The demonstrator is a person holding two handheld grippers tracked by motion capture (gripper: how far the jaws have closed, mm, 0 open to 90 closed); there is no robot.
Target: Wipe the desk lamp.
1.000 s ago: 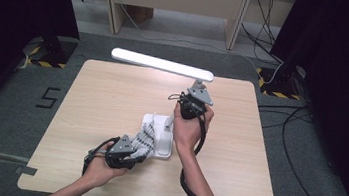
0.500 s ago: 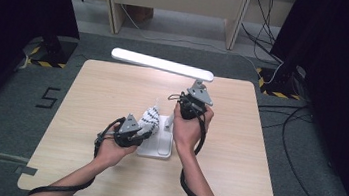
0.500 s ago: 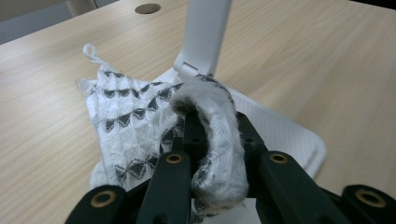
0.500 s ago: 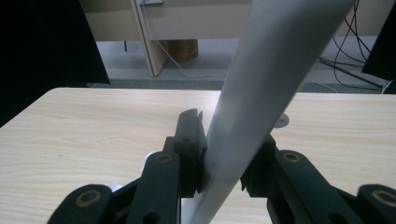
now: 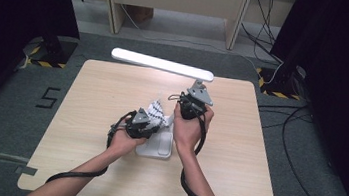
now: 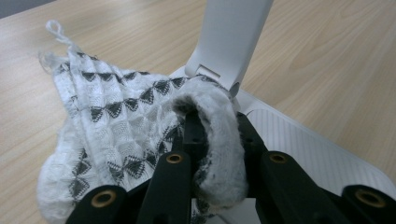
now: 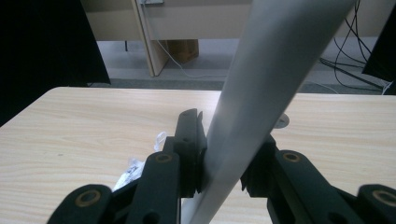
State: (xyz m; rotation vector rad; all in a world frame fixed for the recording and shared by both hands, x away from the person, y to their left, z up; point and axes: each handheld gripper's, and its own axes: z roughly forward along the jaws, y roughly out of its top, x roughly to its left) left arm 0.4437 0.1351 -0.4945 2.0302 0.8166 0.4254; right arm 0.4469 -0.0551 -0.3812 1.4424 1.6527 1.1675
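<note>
So from up high, my left gripper sits just left of centre in the frame, clamped on a cloth, a white one with a dark triangle pattern. In the left gripper view the jaws are pinched on a folded fluffy edge of the cloth, and the rest of it fans out to the left over the table. A small loop sticks out at the cloth's far corner, upper left of that view.

The cloth lies right against the lamp: its folded edge touches the foot of the lamp's arm, where the arm meets the white base. From above, the base sits in the middle of the table, partly under my hands.

My right gripper is just right of centre in the high view, clenched on the arm. In the right gripper view, both jaws press against the grey arm, which runs diagonally up through the frame between them. A bit of the cloth peeks out lower left there.

The lamp head is the long white bar across the upper middle of the high view.
</note>
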